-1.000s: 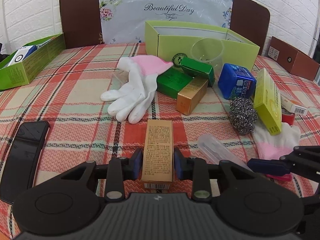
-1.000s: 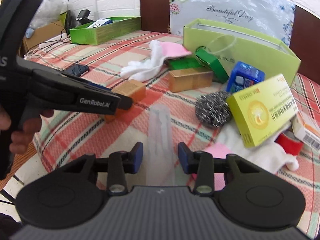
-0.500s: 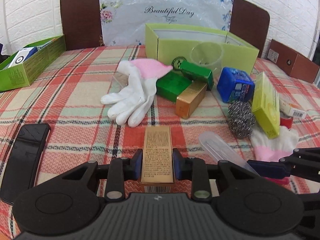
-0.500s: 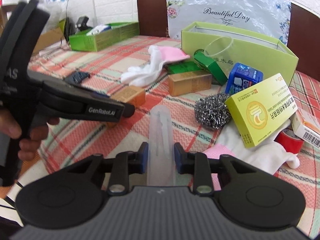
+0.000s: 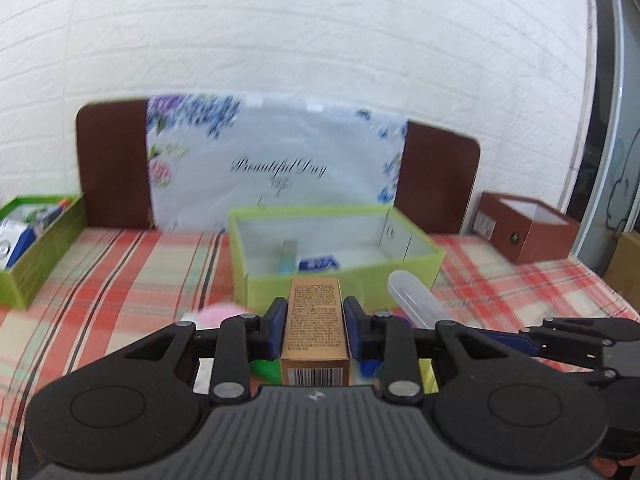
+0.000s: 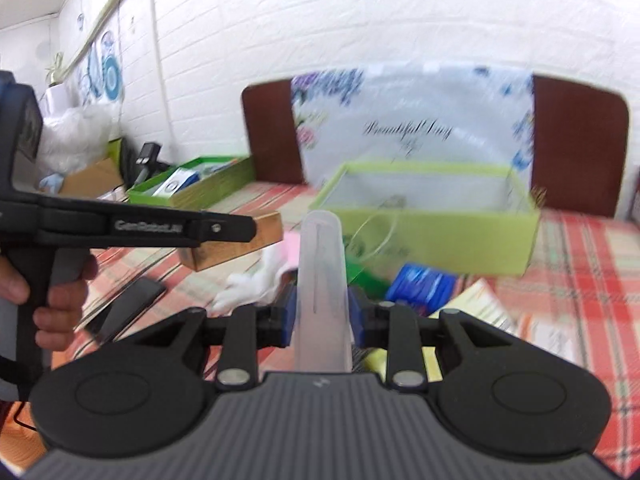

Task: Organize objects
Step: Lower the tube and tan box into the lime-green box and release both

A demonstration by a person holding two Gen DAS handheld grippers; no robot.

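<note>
Left wrist view: left gripper (image 5: 315, 330) clamps a small gold cardboard box (image 5: 314, 326), lifted, just short of the open lime-green cardboard bin (image 5: 344, 270) ahead; releasing early drops it short. Right wrist view: right gripper (image 6: 322, 316) pinches a translucent plastic tube case (image 6: 322, 280), lifted; smooth plastic may slip, or both loads collide at bin.

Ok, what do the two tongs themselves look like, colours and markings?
Both are matte black plastic. The left tongs and right tongs have blue pads, round side discs, silver pivot bolts and a ribbed grey body. White "GenRobot.AI" lettering runs along the left one's arm. A bare hand grips its handle.
</note>
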